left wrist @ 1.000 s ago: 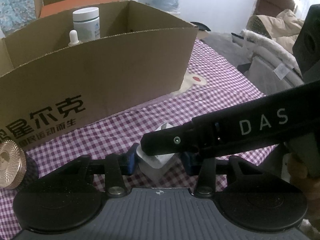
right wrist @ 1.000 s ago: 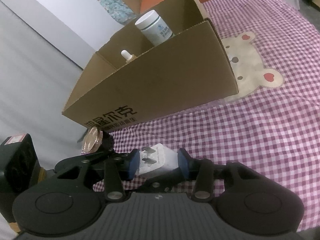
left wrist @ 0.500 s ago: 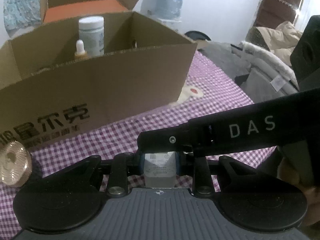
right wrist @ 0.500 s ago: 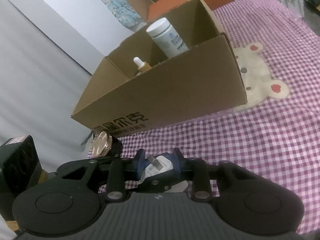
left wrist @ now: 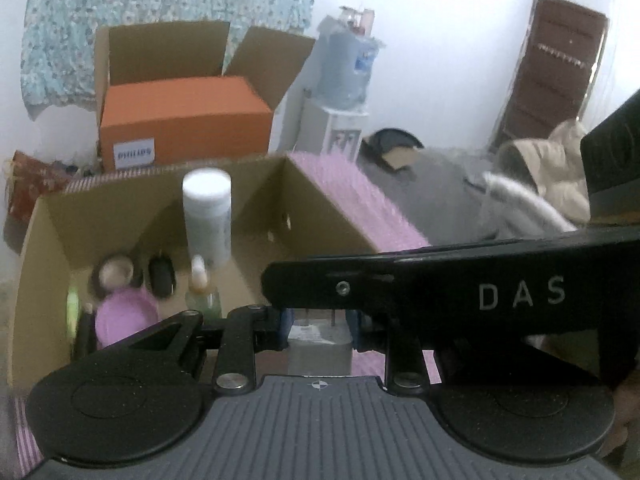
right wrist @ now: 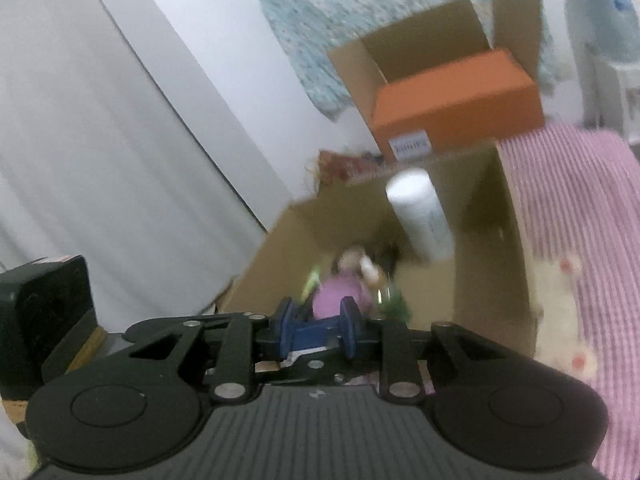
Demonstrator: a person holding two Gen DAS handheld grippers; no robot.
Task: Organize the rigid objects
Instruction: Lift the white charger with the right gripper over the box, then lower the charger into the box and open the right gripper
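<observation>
Charger clamped in L tongs; R view hides it.

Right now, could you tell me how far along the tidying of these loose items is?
Done: a white bottle, a dropper bottle and a pink disc already sit in the cardboard box, with other small things too blurred to name. In hand: the left gripper is shut on a white charger, held near the box. Left: setting the charger inside; whether more items wait outside is out of view.
</observation>
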